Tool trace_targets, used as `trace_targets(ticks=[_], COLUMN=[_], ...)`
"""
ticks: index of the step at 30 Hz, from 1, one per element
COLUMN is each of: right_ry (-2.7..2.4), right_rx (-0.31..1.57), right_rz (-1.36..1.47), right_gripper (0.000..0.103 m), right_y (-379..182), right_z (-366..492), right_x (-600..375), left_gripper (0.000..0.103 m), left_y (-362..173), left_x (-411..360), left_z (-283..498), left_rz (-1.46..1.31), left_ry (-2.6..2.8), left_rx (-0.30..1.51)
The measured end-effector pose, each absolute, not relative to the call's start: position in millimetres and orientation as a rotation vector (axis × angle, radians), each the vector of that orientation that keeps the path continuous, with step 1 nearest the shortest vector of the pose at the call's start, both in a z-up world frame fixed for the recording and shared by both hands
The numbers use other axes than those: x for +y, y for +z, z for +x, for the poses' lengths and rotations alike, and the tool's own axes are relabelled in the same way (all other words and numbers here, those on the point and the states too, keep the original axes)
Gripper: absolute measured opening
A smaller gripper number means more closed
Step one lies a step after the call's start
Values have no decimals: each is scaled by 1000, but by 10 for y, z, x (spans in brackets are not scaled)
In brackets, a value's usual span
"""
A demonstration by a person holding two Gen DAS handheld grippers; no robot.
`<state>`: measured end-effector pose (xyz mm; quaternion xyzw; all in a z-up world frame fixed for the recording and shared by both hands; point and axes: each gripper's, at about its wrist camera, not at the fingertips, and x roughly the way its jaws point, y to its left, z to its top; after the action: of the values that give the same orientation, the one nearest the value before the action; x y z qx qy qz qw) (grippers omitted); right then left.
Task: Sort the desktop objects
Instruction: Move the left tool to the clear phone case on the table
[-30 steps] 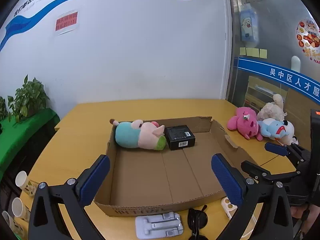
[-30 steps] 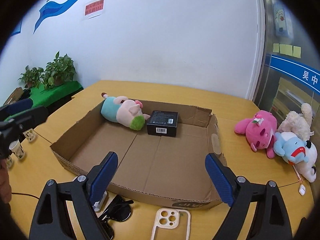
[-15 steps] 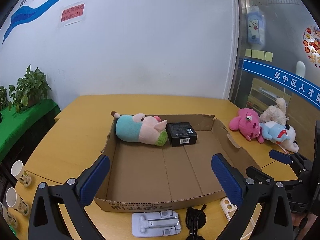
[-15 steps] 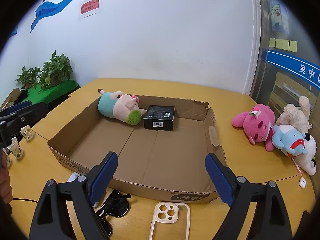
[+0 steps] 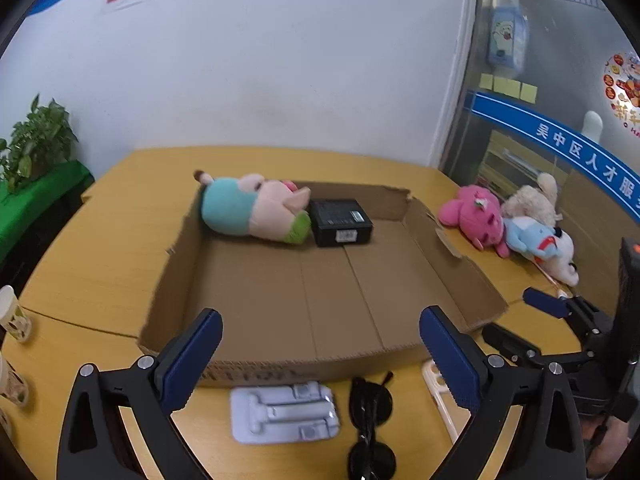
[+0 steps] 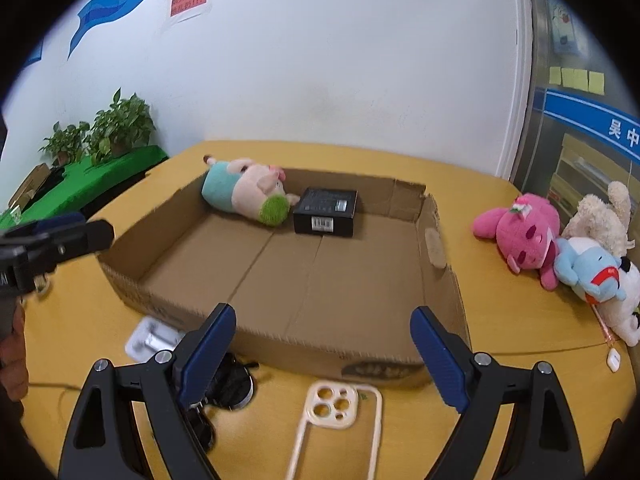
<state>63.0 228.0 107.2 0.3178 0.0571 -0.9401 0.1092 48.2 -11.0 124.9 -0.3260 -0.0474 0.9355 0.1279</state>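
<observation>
A shallow cardboard box (image 5: 448, 248) (image 6: 444, 292) lies on the yellow table, holding a teal-and-pink plush pig (image 5: 256, 210) (image 6: 248, 192) and a small black box (image 5: 340, 222) (image 6: 326, 212) at its far side. In front of the box lie a grey plastic holder (image 5: 284, 412) (image 6: 150, 336), black sunglasses (image 5: 370, 424) (image 6: 228, 388) and a cream phone case (image 6: 336, 416) (image 5: 440, 396). My left gripper (image 5: 320, 356) hangs open above the holder and sunglasses. My right gripper (image 6: 322, 350) hangs open above the phone case. Neither holds anything.
A pink plush (image 5: 476, 216) (image 6: 524, 232), a beige plush (image 5: 532, 200) and a blue-and-white plush (image 5: 540, 244) (image 6: 596, 276) lie on the table right of the box. Paper cups (image 5: 10, 316) stand at the left edge. Potted plants (image 6: 120, 128) sit on a green side table.
Both grippers have sunk and tilted further down toward the table's near edge, so the holder, sunglasses and phone case show more fully. Both stay open; no object has moved.
</observation>
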Motion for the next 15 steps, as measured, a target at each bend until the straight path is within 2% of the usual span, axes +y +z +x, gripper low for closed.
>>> trace_targets(ticks=[6,15], right_ry=[-2618,-2543], right_rx=[95,215], right_rz=[1238,1377], right_gripper=[90,90], right_y=[358,-124], right_z=[806,934], right_x=[2697,2544], left_gripper=[100,97], left_y=[930,449], left_x=[62,500], left_z=[519,512], left_rz=[-1066,-1245], left_ry=[2575,2331], left_rx=[-188,-260])
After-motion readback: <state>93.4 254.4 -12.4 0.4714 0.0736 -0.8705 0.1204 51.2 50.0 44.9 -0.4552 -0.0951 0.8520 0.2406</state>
